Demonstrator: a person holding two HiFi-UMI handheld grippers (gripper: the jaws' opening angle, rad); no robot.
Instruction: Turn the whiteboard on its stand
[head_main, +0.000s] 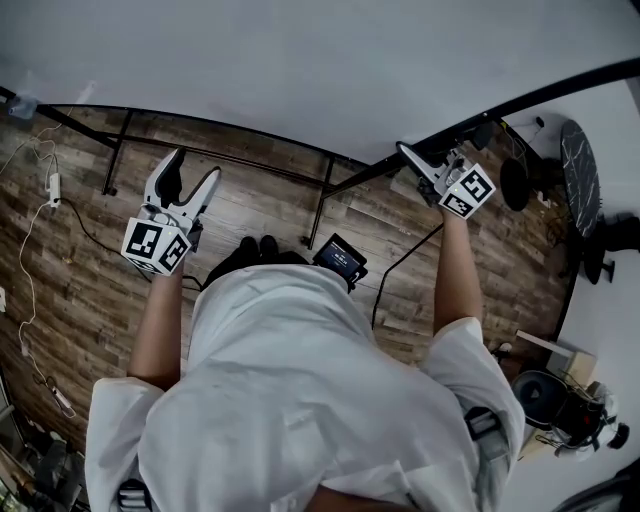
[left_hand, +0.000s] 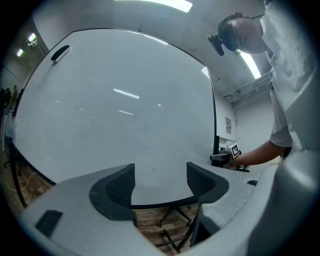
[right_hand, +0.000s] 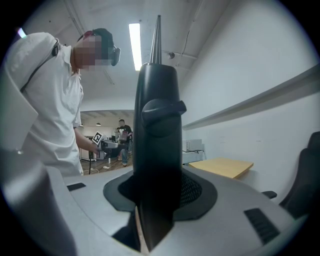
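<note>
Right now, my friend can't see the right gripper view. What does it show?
The right gripper is clamped on the whiteboard's black edge frame, which stands upright between its jaws. At the left is the person in a white shirt, holding out the left gripper; a wooden tabletop sits at the right.

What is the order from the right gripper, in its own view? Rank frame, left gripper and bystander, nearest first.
1. frame: centre, clamped in the right gripper.
2. left gripper: left of the frame, in the person's hand.
3. bystander: behind the left gripper, far across the room.
</note>
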